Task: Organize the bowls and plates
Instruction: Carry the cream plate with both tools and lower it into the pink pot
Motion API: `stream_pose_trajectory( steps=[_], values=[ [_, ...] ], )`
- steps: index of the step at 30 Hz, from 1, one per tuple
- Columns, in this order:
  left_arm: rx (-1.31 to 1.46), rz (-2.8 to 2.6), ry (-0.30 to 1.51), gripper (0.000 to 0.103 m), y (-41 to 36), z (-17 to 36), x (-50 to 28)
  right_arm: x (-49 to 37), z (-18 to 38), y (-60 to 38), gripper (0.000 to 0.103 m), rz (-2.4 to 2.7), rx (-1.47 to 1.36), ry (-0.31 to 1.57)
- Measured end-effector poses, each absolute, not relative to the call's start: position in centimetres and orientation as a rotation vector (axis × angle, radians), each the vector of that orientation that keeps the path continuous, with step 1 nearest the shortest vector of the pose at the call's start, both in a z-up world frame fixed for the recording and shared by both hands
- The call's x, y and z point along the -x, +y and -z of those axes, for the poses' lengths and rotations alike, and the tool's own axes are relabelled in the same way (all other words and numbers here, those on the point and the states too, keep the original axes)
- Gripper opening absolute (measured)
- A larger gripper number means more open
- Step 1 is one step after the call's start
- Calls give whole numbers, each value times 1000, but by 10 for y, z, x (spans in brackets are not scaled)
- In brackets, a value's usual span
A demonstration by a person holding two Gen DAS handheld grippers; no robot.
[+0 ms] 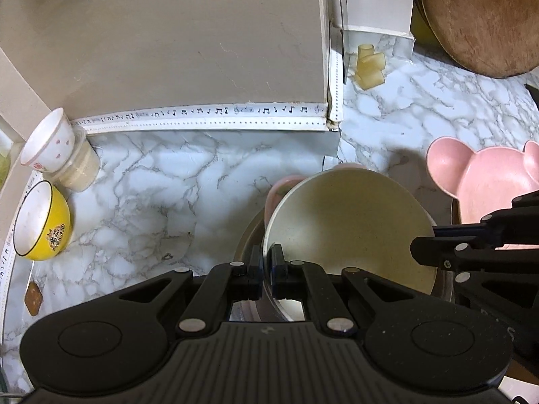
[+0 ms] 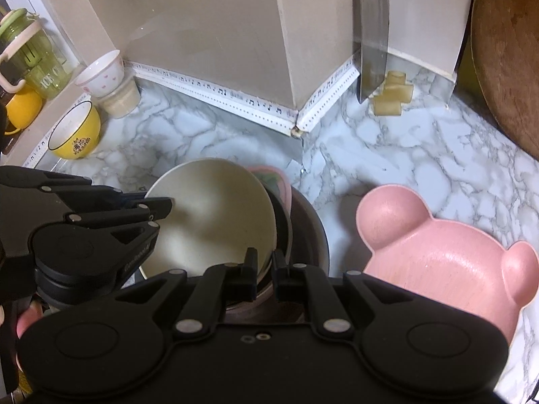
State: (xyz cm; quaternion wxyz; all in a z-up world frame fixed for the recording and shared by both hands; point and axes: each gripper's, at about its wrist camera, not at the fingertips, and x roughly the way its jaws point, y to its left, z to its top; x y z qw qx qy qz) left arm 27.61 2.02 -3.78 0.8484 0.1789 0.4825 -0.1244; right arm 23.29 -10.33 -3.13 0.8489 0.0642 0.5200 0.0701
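A round cream-coloured matte bowl (image 2: 212,215) sits tilted, its rim raised over a metal pot (image 2: 310,232) that stands on the marble bench. Behind it, a pink dish (image 2: 273,176) peeks out at the pot's far edge. A pink bear-shaped plate with round ears (image 2: 438,262) lies flat just beside the pot. A yellow bowl with a white inside (image 2: 75,131) stands well apart by the wall.

Both rigs are chunky matte-black plastic: the left claw (image 1: 268,262) and right claw (image 2: 265,269) each have two round side discs, ribbed centre, silver pivot pins, slim dark-blue-padded fingers (image 1: 278,259).
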Motion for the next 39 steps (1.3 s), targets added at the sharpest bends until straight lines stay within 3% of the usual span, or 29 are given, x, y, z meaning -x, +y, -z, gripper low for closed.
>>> stream_pose_trajectory(
  steps=[10, 39],
  values=[
    [-368, 260, 1011, 4, 21, 40, -279, -235, 37, -101, 11, -149, -140, 1112],
    [-231, 385, 899, 5, 51, -3, -234, -199, -1, -107, 39, -221, -126, 996]
  ],
)
